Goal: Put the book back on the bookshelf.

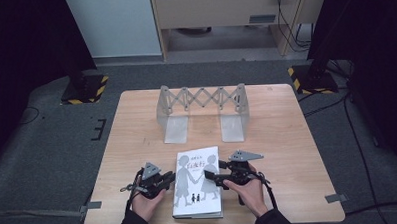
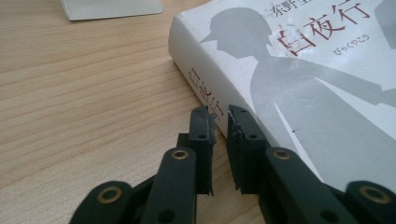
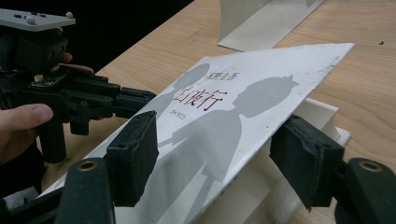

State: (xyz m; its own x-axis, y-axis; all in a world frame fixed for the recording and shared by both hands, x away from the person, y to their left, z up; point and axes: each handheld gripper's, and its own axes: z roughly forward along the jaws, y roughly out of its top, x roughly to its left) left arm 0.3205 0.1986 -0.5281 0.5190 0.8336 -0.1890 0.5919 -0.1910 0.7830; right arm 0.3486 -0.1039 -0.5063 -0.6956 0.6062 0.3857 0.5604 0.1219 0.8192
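A white paperback book [image 1: 197,192] with grey silhouettes and red title characters lies near the table's front edge. My left gripper [image 1: 171,179] sits at its left side. In the left gripper view its jaws [image 2: 220,112] stand almost together, a thin slit between them, tips at the book's spine [image 2: 205,91] with nothing gripped. My right gripper [image 1: 209,177] comes in from the book's right. In the right gripper view its jaws [image 3: 217,135] stand wide apart around the raised front cover [image 3: 224,107], one pad above, one beneath its edge over the pages. The left gripper [image 3: 142,99] rests on the book's far side.
A grey metal extendable book rack [image 1: 201,112] with two flat base plates stands at the middle of the wooden table [image 1: 288,154]; one plate shows close by [image 2: 112,8] [image 3: 266,23]. Bare wood lies left and right of the book. Dark floor and stands surround the table.
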